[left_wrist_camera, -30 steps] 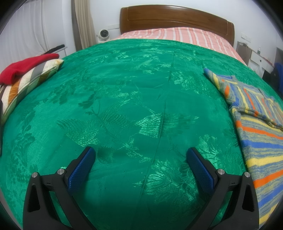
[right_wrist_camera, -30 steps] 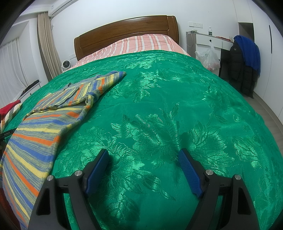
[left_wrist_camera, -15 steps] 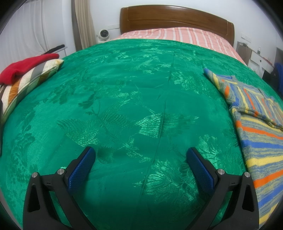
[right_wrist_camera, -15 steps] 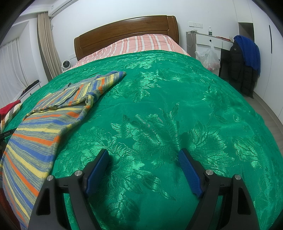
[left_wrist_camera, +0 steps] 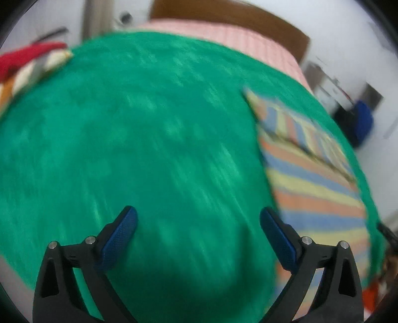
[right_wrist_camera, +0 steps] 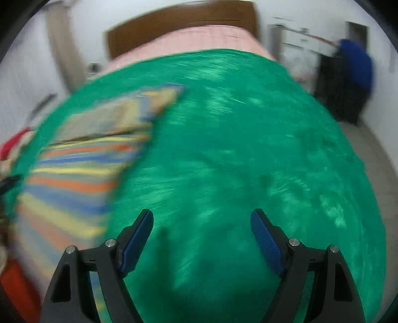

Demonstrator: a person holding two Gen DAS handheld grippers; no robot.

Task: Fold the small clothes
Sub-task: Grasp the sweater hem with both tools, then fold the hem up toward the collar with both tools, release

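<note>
Over at the left edge of the bed a red cloth (left_wrist_camera: 27, 58) lies on top of a striped cushion in white, grey and orange (left_wrist_camera: 32, 74), well away from everything else. Next comes the broad green brocade bedspread (left_wrist_camera: 154, 139), which covers most of the bed and lies bare under both tools. The left hand-held gripper (left_wrist_camera: 197, 215) hangs above it with its blue-padded jaws spread wide and nothing between them; only green cloth shows in the gap. Just to the right of its right finger lies the small striped garment in blue, orange and yellow bands (left_wrist_camera: 313, 188), spread flat on the bedspread, reaching from near the bed's foot toward the pink striped sheet (left_wrist_camera: 223, 37) by the brown wooden headboard (left_wrist_camera: 238, 17). Its upper part seems folded over on itself, though the blur makes that hard to be sure of. The right hand-held gripper (right_wrist_camera: 202, 216) is further right, likewise wide apart and empty, over bare green cloth, with the same garment (right_wrist_camera: 82, 174) off to its left, not touching. At the far right a blue jacket (right_wrist_camera: 357, 64) hangs over something dark by the white wall.
</note>
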